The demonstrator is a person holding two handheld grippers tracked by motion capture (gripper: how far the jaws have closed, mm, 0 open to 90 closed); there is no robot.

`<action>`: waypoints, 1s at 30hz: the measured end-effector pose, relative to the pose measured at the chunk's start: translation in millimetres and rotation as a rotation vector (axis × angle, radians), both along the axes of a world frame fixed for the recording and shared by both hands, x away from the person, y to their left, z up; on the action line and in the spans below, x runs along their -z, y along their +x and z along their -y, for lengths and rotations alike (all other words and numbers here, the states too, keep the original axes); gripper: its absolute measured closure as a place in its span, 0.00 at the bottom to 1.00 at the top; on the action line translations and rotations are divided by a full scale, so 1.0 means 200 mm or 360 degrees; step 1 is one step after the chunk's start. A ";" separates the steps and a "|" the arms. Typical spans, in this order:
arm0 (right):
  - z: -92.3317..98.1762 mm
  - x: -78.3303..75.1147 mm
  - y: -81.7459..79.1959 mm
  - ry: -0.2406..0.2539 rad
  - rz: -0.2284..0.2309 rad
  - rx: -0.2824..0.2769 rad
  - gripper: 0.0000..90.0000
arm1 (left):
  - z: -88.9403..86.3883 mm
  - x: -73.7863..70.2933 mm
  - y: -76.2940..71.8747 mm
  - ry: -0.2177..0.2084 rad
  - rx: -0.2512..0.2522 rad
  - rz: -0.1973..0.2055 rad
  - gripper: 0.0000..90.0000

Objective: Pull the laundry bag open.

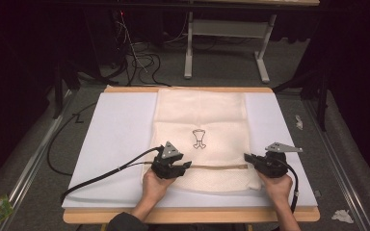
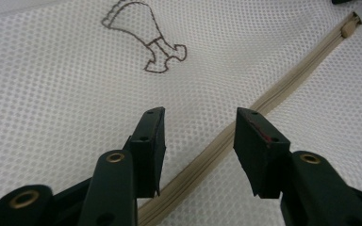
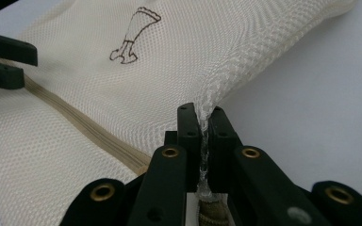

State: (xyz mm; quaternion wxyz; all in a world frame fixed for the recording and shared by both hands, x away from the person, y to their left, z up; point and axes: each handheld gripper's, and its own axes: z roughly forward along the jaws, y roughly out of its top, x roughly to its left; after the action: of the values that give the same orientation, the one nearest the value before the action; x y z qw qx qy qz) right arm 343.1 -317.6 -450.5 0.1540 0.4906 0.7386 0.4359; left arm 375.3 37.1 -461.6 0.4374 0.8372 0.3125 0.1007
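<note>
A cream mesh bag with a small brown print lies flat on a white board. A beige zipper runs across its near end. My left gripper hovers at the zipper's left part; its jaws stand open on either side of the zipper without touching it. My right gripper is at the bag's right edge by the zipper's end. Its jaws are shut on a pinched fold of mesh, which pulls the fabric up into a ridge.
The board rests on a wooden table whose front edge is close to the person's hands. Each gripper trails a black cable over the board. Beyond the table stand a metal frame and floor cables.
</note>
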 end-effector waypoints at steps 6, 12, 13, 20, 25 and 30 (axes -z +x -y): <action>-0.03 -0.01 0.01 0.0014 0.0012 -0.0024 0.98 | 0.04 -0.02 0.00 -0.0015 0.0039 0.0011 0.60; -0.05 -0.02 0.02 0.0036 0.0019 -0.0044 0.98 | 0.08 -0.05 -0.01 -0.0020 0.0069 0.0008 0.61; -0.06 -0.02 0.02 0.0032 0.0024 -0.0046 0.98 | 0.08 -0.05 -0.01 -0.0029 0.0076 0.0007 0.61; -0.08 -0.03 0.03 0.0039 0.0028 -0.0062 0.98 | 0.14 -0.07 0.00 -0.0065 0.0102 0.0000 0.61; -0.09 -0.02 0.04 0.0038 0.0031 -0.0072 0.98 | 0.17 -0.07 0.00 -0.0035 0.0135 -0.0008 0.60; -0.11 -0.02 0.04 0.0041 0.0021 -0.0079 0.98 | 0.19 -0.09 0.00 -0.0073 0.0143 -0.0005 0.60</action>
State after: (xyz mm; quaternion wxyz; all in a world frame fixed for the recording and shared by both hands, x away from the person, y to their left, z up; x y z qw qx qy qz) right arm 351.6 -294.8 -446.1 0.1417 0.4712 0.7439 0.4522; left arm 375.6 -0.4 -444.3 0.4600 0.8403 0.2776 0.0725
